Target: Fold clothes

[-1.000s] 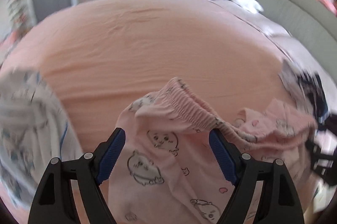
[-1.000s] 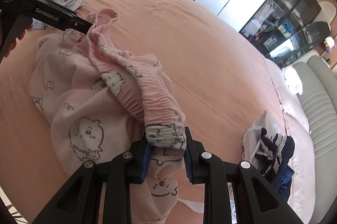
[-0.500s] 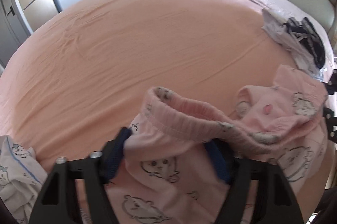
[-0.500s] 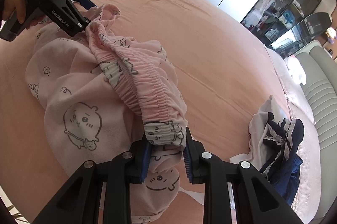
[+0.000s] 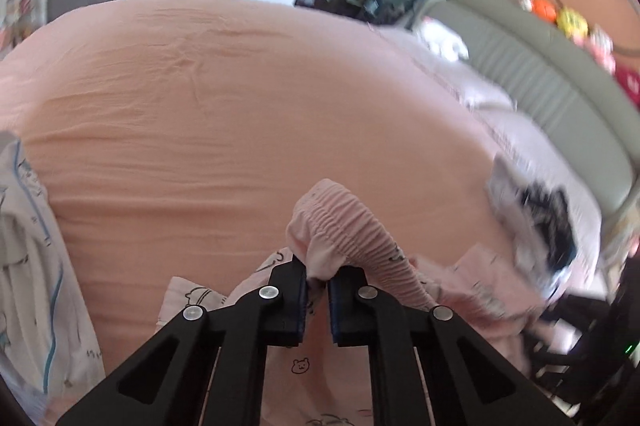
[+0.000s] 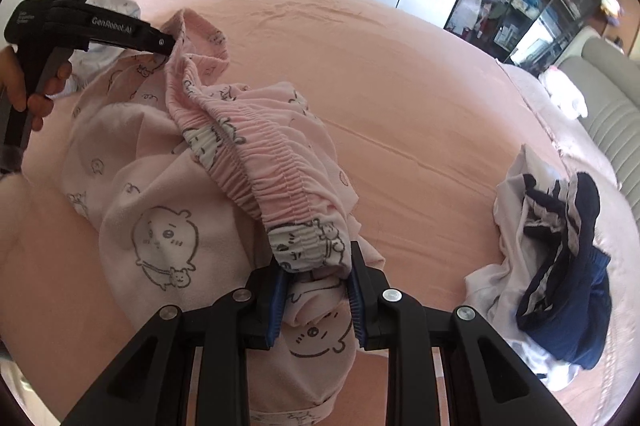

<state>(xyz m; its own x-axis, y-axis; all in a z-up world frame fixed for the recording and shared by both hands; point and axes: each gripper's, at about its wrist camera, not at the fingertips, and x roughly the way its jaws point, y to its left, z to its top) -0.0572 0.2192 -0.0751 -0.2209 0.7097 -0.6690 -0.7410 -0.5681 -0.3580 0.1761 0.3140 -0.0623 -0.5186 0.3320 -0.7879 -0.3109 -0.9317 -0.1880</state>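
Pink pyjama pants [image 6: 160, 226] printed with cartoon animals lie crumpled on the pink bed sheet [image 6: 400, 86]. Their gathered elastic waistband [image 6: 272, 162] runs as a raised band between both grippers. My left gripper [image 5: 318, 272] is shut on one end of the waistband [image 5: 352, 222], lifted off the sheet. In the right wrist view that left gripper [image 6: 168, 44] sits at the far left, held by a hand [image 6: 20, 90]. My right gripper [image 6: 316, 262] grips the other end, its jaws closing a little tighter on the bunched fabric.
A white garment with blue lines [image 5: 24, 266] lies at the left edge of the bed. A heap of navy and white clothes [image 6: 560, 246] sits on the right near the grey padded headboard [image 5: 540, 78]. Cabinets and dark shelves stand beyond the bed.
The left gripper, open around the waistband a second ago, has closed on it and rolled. The right gripper has kept its grip and shifted slightly.
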